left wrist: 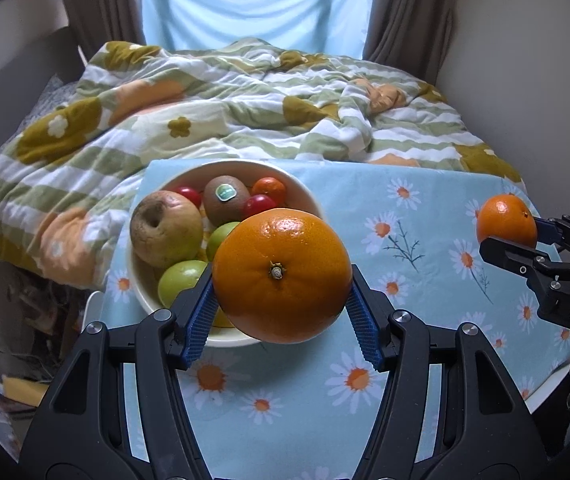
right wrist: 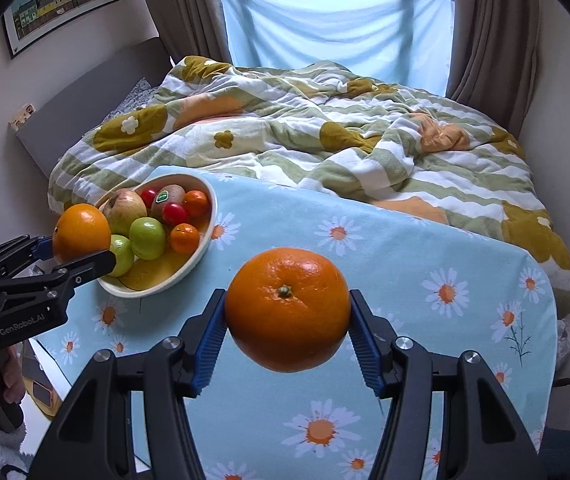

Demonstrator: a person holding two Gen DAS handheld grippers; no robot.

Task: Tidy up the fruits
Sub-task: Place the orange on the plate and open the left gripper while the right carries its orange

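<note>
Left tool [left wrist: 281, 300] grips orange [left wrist: 282, 275] over bowl's rim [left wrist: 309, 192].

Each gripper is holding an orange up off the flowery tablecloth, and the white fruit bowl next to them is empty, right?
Not quite. Left gripper and right gripper each clamp an orange, but the white bowl is not empty: the right wrist view shows an apple, kiwi and other fruit.
</note>
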